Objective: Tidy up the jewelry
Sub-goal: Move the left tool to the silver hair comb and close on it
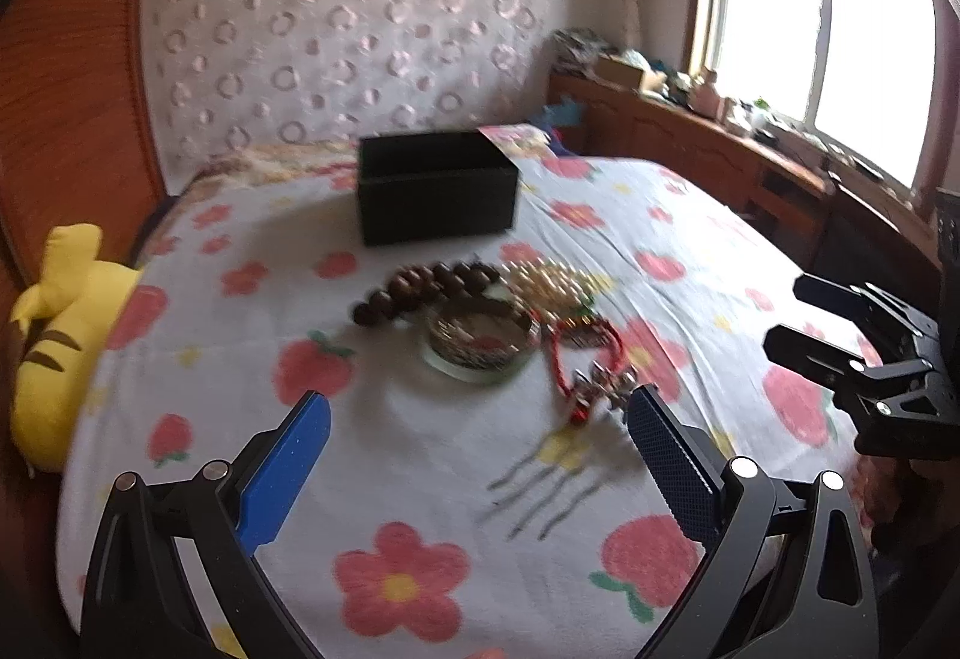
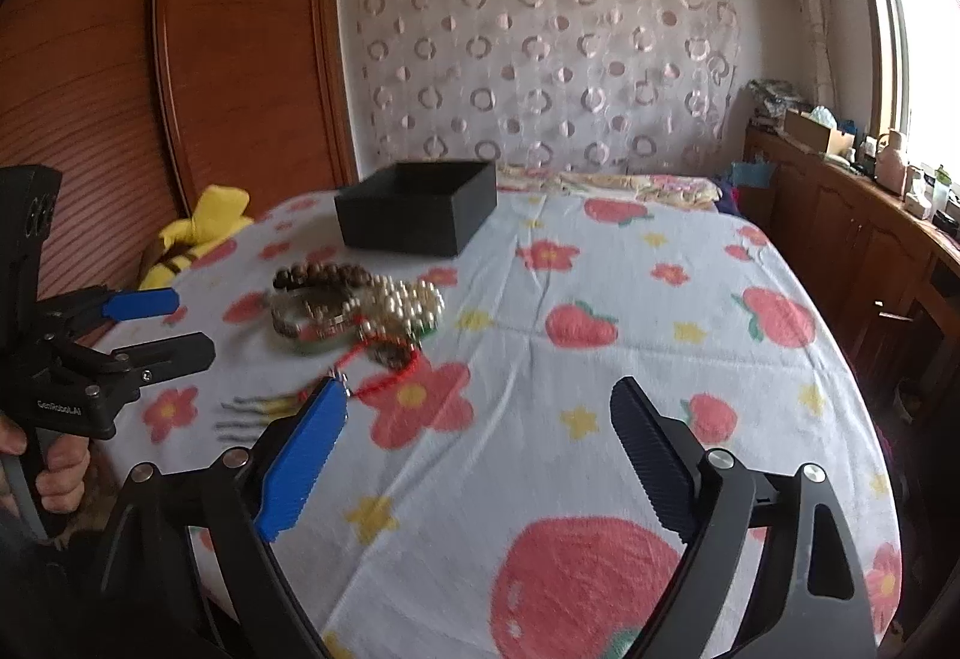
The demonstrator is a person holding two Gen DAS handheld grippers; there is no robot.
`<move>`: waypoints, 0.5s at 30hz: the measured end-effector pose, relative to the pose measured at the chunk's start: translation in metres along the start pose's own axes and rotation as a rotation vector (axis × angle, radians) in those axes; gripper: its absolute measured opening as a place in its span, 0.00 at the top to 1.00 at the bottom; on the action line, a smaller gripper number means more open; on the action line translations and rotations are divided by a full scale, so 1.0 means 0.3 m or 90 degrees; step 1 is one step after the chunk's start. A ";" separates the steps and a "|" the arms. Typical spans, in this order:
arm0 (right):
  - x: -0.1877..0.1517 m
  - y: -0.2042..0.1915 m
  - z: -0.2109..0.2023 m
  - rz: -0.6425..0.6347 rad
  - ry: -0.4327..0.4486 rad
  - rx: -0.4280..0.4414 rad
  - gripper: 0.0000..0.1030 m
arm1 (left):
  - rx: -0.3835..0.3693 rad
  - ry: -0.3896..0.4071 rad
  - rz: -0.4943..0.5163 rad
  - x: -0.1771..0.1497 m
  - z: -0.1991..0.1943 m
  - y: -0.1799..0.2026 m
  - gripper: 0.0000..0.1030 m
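A heap of jewelry lies on the flowered sheet: a dark wooden bead bracelet (image 1: 429,287) (image 2: 318,275), a patterned bangle (image 1: 480,338) (image 2: 306,320), a pearl bracelet (image 1: 552,284) (image 2: 414,302) and a red cord with silver charms (image 1: 591,365) (image 2: 384,365). Behind them stands an open black box (image 1: 438,194) (image 2: 417,209). My left gripper (image 1: 480,413) (image 2: 180,323) hovers open just short of the heap, nothing between its fingers. My right gripper (image 2: 480,401) (image 1: 786,317) is open to the right of the heap, empty.
A yellow striped plush toy (image 1: 66,335) (image 2: 198,233) lies at the bed's left edge against a wooden wardrobe (image 2: 240,41). Several dark hairpins (image 1: 540,491) (image 2: 252,413) lie in front of the heap. A cluttered wooden cabinet (image 1: 720,143) runs under the window on the right.
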State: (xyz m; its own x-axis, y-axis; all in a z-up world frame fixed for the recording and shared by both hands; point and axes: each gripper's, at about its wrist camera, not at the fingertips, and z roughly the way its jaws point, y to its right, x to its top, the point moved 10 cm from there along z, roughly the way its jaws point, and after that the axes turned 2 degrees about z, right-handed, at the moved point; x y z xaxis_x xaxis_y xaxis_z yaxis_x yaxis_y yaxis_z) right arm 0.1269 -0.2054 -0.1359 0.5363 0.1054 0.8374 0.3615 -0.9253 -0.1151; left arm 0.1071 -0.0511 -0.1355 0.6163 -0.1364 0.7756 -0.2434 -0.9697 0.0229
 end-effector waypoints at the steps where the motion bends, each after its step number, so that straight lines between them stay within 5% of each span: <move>1: -0.009 0.004 0.006 0.000 -0.006 0.001 0.13 | -0.009 -0.007 0.003 -0.006 0.009 0.011 0.07; 11: -0.076 0.053 0.027 0.005 -0.051 0.008 0.16 | -0.085 -0.076 0.026 -0.049 0.095 0.123 0.07; 15: -0.082 0.071 0.024 0.005 -0.052 0.003 0.16 | -0.111 -0.096 0.045 -0.050 0.122 0.166 0.16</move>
State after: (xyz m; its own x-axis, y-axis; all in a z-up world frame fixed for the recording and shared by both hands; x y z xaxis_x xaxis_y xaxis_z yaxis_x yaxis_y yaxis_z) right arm 0.1271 -0.2252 -0.1627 0.5994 0.1283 0.7901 0.3614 -0.9241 -0.1241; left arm 0.1133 -0.1048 -0.1690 0.6944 -0.2447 0.6767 -0.4076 -0.9087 0.0896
